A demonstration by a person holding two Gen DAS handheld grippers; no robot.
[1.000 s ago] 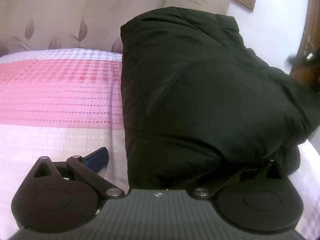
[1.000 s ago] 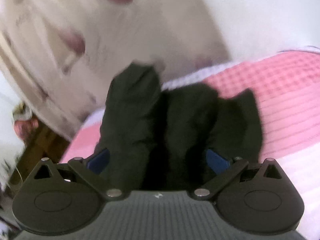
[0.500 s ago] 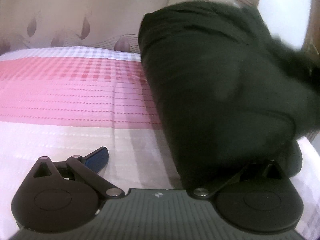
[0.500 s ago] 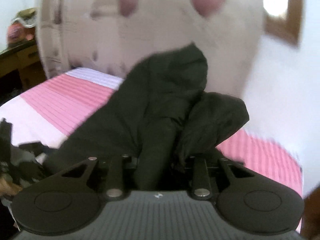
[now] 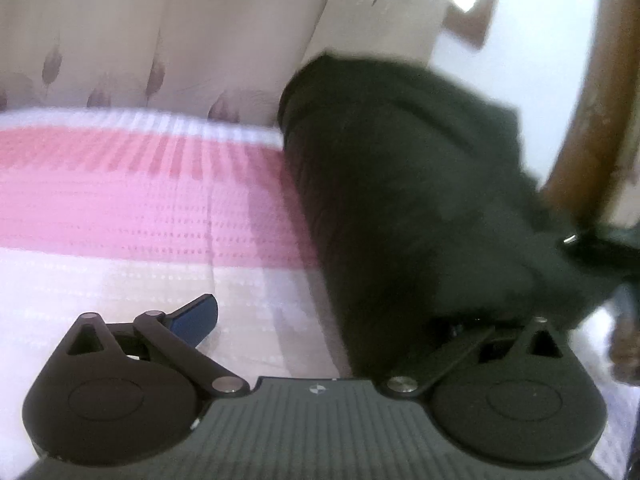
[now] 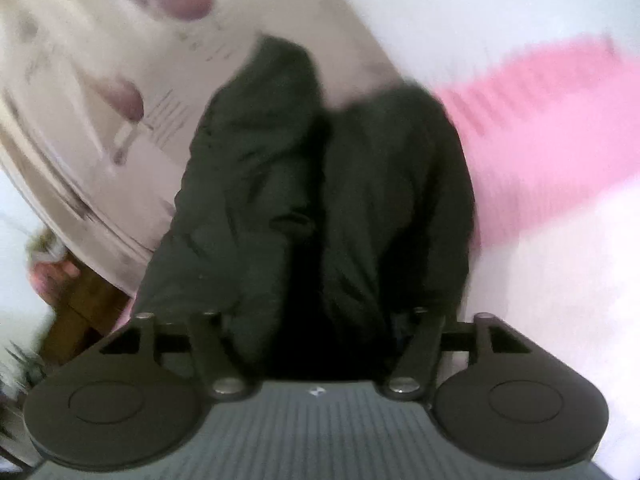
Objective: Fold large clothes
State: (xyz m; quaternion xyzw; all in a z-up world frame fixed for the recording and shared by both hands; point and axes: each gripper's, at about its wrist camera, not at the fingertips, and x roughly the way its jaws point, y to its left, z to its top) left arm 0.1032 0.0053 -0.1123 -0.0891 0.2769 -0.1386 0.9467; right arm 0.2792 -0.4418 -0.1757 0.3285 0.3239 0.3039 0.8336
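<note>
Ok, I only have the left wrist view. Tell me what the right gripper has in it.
Observer: The right gripper has the black jacket bunched between its jaws, which are opening.
Operator: Describe how the fabric sits there.
Observer: Two puffy folds stand side by side, with a dark crease between them.
Operator: Report what shows at the left edge of that view.
Observer: A pink object sits on brown wooden furniture. It is too blurred to identify.
</note>
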